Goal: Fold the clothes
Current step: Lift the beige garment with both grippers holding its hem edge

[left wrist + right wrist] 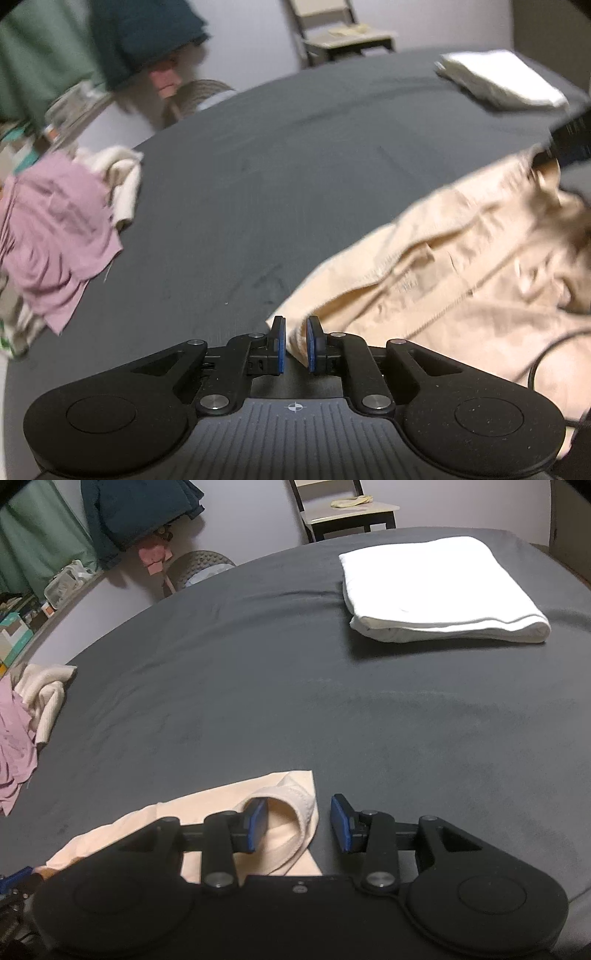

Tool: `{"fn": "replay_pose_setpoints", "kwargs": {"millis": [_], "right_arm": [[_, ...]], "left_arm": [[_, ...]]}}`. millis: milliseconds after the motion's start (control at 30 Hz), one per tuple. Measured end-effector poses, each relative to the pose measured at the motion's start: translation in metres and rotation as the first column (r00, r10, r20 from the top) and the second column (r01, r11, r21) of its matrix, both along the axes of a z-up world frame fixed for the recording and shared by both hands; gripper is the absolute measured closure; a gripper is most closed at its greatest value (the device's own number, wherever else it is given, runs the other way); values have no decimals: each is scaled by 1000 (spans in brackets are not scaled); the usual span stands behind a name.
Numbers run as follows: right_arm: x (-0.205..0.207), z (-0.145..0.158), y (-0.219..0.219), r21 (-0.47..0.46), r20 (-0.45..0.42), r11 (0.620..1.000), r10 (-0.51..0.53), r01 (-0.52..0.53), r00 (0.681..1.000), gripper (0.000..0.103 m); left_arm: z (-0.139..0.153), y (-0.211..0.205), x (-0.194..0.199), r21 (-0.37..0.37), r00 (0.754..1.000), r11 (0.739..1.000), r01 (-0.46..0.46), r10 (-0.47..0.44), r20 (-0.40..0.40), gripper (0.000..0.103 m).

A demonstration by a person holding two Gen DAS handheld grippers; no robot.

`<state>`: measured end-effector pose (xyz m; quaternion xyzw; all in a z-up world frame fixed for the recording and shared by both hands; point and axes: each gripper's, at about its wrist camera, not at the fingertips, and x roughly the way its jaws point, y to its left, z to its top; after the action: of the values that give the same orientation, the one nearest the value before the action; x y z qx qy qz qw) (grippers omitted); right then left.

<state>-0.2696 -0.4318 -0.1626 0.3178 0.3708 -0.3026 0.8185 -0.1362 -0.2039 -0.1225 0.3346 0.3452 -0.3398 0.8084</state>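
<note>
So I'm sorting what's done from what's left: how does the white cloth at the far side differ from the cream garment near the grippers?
The white folded cloth is a neat, squared stack; the cream fabric garment lies spread and rumpled. The white one is bright white, the cream one a warm beige. The white one sits apart from the tools; the cream one lies at the right hand-held gripper. Both rest on the dark grey surface.

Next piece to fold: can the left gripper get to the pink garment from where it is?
Probably yes: only bare dark sheet lies between the left gripper and the pink garment.

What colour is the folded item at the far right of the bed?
White folded item, clearest in the right wrist view.
</note>
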Motion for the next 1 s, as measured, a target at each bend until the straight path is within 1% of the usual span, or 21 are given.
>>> {"fn": "replay_pose_setpoints", "kwargs": {"millis": [67,133,200,267,367,533,567,733,833,900,933,1000], "right_arm": [[0,-1,-1,5,-1,1000,-3,3,1000,64],[-1,-2,-1,12,-2,1000,-8,8,1000,64],[-1,-3,-2,22,-2,1000,-10,10,1000,64],[-2,-4,-2,29,-4,999,-11,12,1000,64],[-3,-2,0,27,-10,1000,-8,8,1000,64],[-9,0,1,42,8,999,-8,8,1000,64],[-9,-1,1,49,7,999,-8,8,1000,64],[-8,-3,3,60,-5,998,-3,3,1000,64],[-6,-6,3,64,-17,998,3,-2,1000,65],[-3,-7,4,64,-21,998,8,-7,1000,79],[-2,-8,5,60,-26,998,11,-10,1000,82],[-1,-8,8,49,-39,999,17,-15,999,96]], "left_arm": [[0,-3,-1,6,999,999,35,-35,-33,91],[-2,-5,0,14,997,999,52,-51,-52,91],[-5,-8,1,33,997,998,60,-59,-43,91],[-6,-10,3,43,998,997,64,-64,-12,91],[-7,-15,3,61,996,995,82,-83,13,91],[-13,-24,5,96,995,991,94,-95,9,91],[-14,-25,5,94,996,991,92,-94,10,92],[-8,-18,9,5,999,999,36,-36,-13,92],[-10,-13,12,-7,1000,1000,-8,8,-14,92],[-8,-8,14,-33,998,998,-56,57,9,92],[-6,-5,15,-46,996,996,-80,81,19,92],[-1,3,19,-95,989,985,-142,144,17,92]]}}
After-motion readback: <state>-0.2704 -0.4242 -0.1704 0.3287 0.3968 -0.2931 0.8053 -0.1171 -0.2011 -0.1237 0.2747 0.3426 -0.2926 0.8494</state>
